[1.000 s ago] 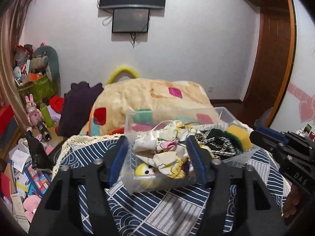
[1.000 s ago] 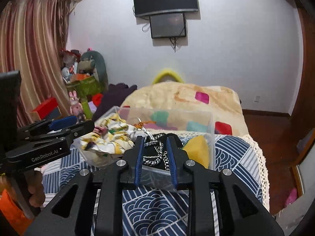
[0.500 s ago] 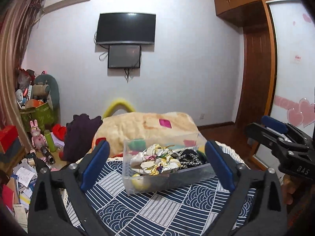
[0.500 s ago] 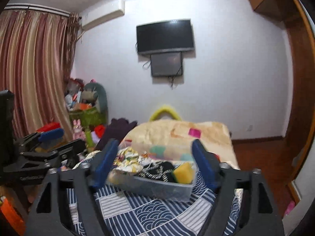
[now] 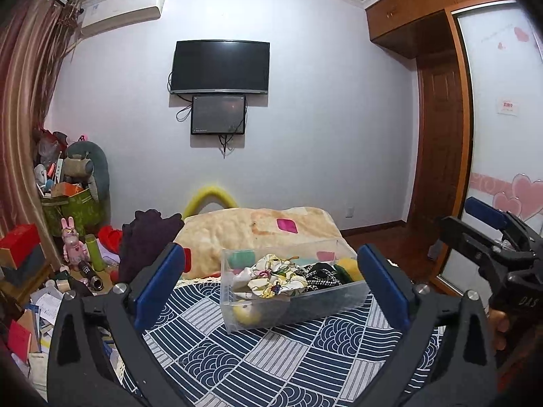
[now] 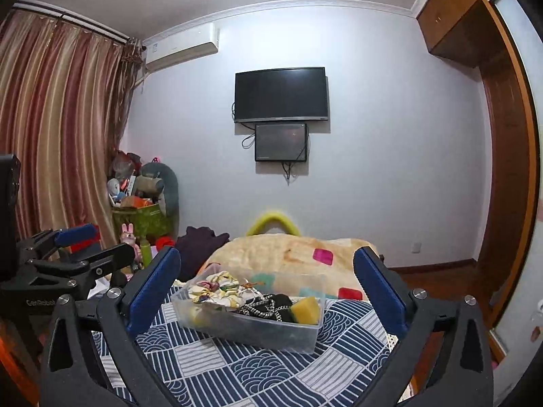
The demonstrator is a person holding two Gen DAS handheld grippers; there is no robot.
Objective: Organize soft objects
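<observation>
Both tongs [image 5: 271,288] [image 6: 268,291] gape wide, well short of the bin [image 5: 359,293].

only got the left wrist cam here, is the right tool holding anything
observer: no. In its own view the right tool is wide open with nothing between the pads.
operator: theres a yellow edge at the right end of the bin, whats that
observer: a yellow sponge with a dark green face, standing in the clear bin beside the black-and-white fabric.
operator: is my left tool touching the bin
observer: no. The right wrist view shows the left tool off to the bin's left, apart from it, its fingers spread.
</observation>
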